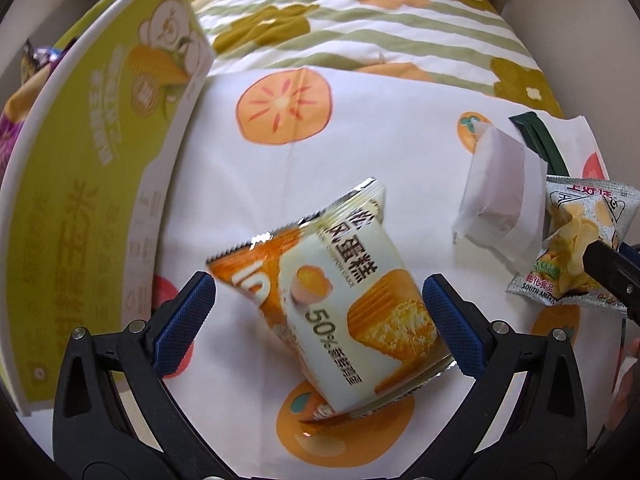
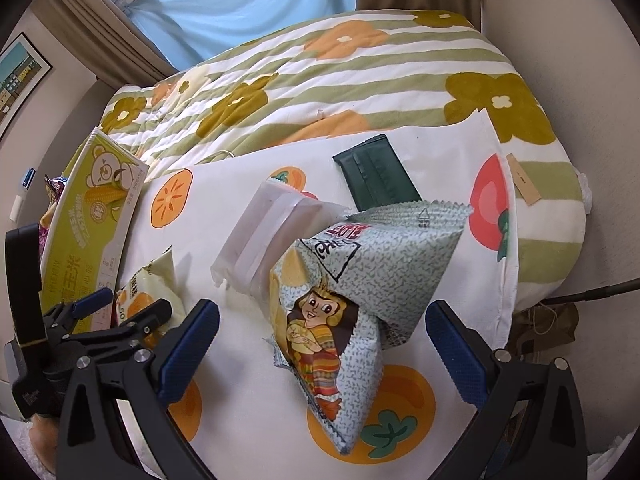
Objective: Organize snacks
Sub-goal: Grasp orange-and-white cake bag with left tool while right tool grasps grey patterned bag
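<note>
My left gripper (image 1: 318, 324) is spread wide around the cake packet (image 1: 340, 300) lying beside the green corn box (image 1: 92, 184); my right gripper (image 2: 322, 346) gapes over the chip bag (image 2: 344, 304). Either slippery, puffy packet could squirt sideways if I close off-centre.

Both wrist views look down closely, side by side; 2 share the white pouch (image 1: 498, 196) (centre).

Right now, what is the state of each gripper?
Left gripper: open, around the cake packet, not closed on it.
Right gripper: open, around the chip bag.
</note>
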Tool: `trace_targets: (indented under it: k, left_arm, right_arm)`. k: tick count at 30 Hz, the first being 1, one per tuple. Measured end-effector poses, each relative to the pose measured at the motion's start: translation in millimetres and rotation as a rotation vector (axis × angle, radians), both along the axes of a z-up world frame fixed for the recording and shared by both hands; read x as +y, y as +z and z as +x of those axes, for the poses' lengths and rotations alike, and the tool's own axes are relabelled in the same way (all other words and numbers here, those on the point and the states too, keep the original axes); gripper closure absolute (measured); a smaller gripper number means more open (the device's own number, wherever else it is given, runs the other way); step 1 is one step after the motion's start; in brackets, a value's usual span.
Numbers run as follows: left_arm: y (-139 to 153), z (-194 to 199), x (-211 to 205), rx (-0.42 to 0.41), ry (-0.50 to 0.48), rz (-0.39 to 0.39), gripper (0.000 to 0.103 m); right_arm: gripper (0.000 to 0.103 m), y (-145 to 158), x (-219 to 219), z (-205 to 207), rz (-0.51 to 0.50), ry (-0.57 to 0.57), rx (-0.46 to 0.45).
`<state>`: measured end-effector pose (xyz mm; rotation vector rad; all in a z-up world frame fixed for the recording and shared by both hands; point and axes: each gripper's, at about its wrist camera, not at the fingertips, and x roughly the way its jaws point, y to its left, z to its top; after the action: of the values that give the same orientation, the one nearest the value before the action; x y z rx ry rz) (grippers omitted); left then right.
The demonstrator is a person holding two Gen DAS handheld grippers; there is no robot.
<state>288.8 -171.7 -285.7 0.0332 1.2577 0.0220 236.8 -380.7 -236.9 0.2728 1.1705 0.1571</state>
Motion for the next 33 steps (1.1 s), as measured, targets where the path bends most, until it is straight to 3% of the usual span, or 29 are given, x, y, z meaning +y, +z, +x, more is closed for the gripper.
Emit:
trace_targets:
  k: [4,12,15,16,26,33]
  left_arm:
    - [-2,-3,7,0.036,0.039,-0.001,0.000]
    - [-23,-5,25,0.096,0.104,-0.107,0.002]
    - [-25,-4,23,0.093,0.080,-0.148,0.034]
    - [-26,-4,21,0.095,0.071,-0.144,0.036]
    - [-15,-7,19,0.049,0.026,-0.145,0.040]
    - [-2,-14,10,0.014,-0.023,-0.114,0.041]
  right_arm:
    - [0.000,2,2,0,0.001,0.000,-0.003]
    - [0.000,0,9,0,-0.013,0.017,-0.007]
    - [0.000,-2,9,-1,-0.012,0.013,-0.007]
    - [0.000,-3,8,-1,-0.012,0.012,-0.006]
    - [0.001,-10,0,-3,-0.039,-0.009,-0.020]
    - [0.018,-17,-9,-5,-0.010,-0.006,-0.039]
